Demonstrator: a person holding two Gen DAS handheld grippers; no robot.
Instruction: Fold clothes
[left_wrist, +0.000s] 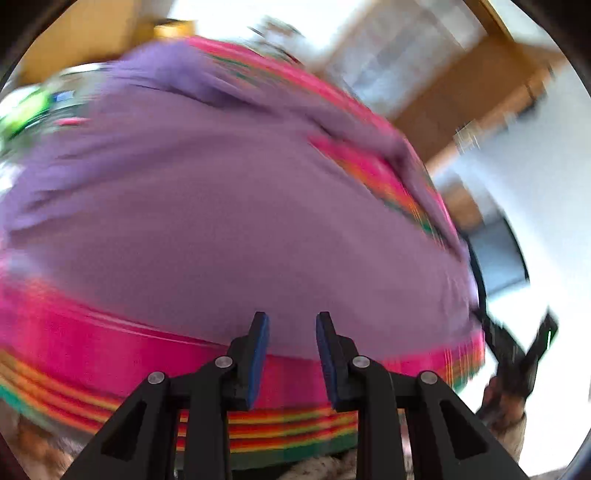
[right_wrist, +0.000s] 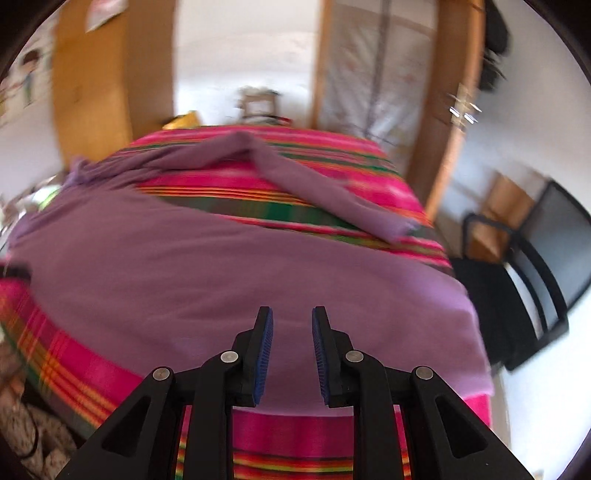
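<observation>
Left gripper (left_wrist: 291, 354) tilted downward, jaws parted, blue pads (left_wrist: 258, 354) bare, nothing between them. Right gripper (right_wrist: 291, 354) likewise angled down, jaws apart with an empty gap; also visible off to the right of the left jaws.

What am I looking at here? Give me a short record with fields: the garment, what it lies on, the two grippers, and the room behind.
garment: purple long-sleeved top, spread flat, one sleeve stretched across the cloth
surface: pink striped woven cloth covering a table
left gripper: open, nothing between its blue pads
right gripper: open, holding nothing
background: black chair at right, wooden door frame
</observation>
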